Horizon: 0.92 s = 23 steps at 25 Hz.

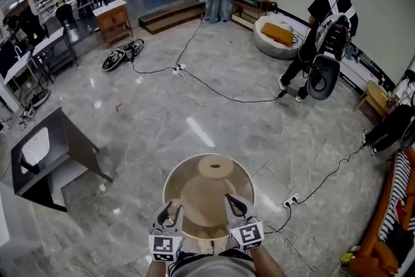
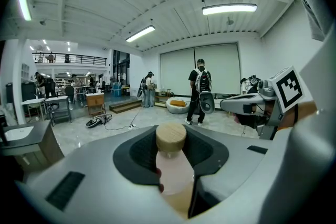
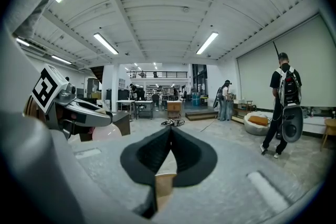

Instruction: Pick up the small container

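A power strip (image 1: 290, 202) lies just right of the round wooden counter (image 1: 201, 194), a dark desk (image 1: 61, 139) left, possibly a beanbag (image 1: 277, 36) far beyond.

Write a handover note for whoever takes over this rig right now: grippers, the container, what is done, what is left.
Left gripper: shut on the small container, which stands upright between its pads with a wooden lid on top.
Right gripper: jaws together, nothing between them, held beside the left one.
Both are over the near edge of the round table; a tan disc lies on it further off.
Done: the container is gripped.
Left: the views do not show whether its base is clear of the table. If it is not, lift it clear.
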Tool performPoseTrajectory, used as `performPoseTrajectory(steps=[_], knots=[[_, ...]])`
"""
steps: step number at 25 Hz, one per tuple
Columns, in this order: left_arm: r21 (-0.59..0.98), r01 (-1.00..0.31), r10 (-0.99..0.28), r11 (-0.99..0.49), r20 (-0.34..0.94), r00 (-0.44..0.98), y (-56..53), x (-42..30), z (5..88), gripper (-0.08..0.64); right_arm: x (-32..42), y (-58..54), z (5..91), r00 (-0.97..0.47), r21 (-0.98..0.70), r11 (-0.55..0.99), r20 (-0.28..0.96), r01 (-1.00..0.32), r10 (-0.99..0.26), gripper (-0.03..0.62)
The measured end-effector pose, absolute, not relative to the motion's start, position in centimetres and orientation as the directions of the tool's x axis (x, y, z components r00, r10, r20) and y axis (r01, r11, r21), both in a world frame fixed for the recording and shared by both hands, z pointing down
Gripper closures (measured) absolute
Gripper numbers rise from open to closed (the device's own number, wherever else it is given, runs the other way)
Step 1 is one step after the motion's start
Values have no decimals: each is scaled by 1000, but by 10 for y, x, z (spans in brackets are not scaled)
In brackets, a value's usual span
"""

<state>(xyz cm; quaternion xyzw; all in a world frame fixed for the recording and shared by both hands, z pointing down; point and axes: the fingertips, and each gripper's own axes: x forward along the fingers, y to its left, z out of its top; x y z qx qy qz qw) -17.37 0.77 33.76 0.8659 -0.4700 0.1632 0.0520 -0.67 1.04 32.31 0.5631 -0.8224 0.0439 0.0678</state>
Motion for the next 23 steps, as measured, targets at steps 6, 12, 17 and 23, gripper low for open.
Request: performPoseTrajectory(steps=[6,12,17,23], knots=[[-58,-821,-785,-568,337,520,11,-170,337,420,-9,16,323,-356,2,362,168,-932,-919,592],[-53,-818,-782,-573,333,526,13,-163,335,420,-4,21,319,-347,8,353,163,-936,-924,592],[-55,-814,-779,-579,334,531,15,-163,335,420,-3,23,320,-343,10,349,163,-937,-925,592],[-53,-810,-774,-584,339,535,18,-160,334,420,-2,26,318,-347,12,353,154,-936,-925,592]])
